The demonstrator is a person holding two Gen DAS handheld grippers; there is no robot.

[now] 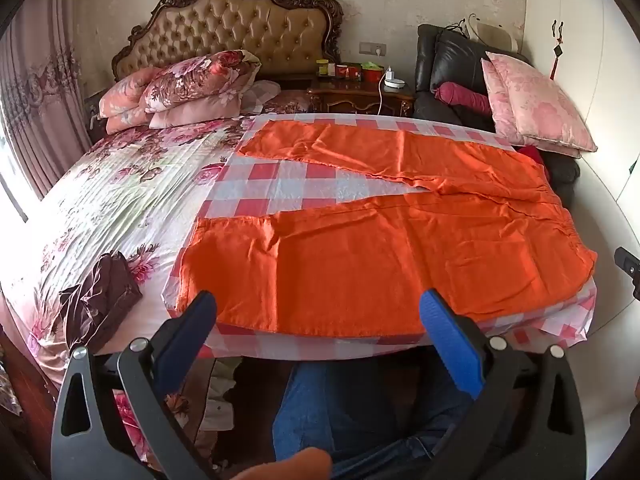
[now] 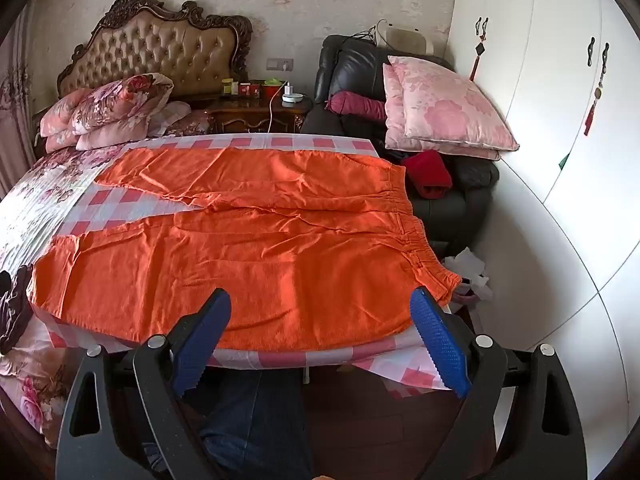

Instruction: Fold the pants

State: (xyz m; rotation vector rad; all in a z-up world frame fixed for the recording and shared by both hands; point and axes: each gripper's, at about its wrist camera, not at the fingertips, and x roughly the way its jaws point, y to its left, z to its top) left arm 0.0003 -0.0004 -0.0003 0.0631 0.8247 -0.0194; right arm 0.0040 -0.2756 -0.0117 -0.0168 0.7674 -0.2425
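while both tools hang just off the near edge of the bed, the left gripper (image 1: 318, 312) has its blue fingers (image 1: 450, 330) spread wide with nothing between them, and the right gripper (image 2: 320, 312) stands equally agape and empty. just beyond the tips lie the orange pants (image 2: 240, 248), spread flat on a pink checked cloth (image 1: 288, 184) that covers the near part of the bed (image 1: 104, 200). they look like thin, limp woven fabric, light, creased, and likely to sag and slide on the cloth, so a pinch on a doubled edge should hold better than a flat panel. in the right view the elastic waistband (image 2: 416, 236) sits at about three o'clock and the leg hems (image 2: 52, 264) at nine, so the long axis runs side to side, waist pointing right. the legs splay into a v, the far one angling toward ten o'clock. sensible holds, i judge, are the near waistband corner for the right gripper and the near hem for the left. farther back stand the pillows (image 1: 192, 88) and headboard (image 1: 240, 28).
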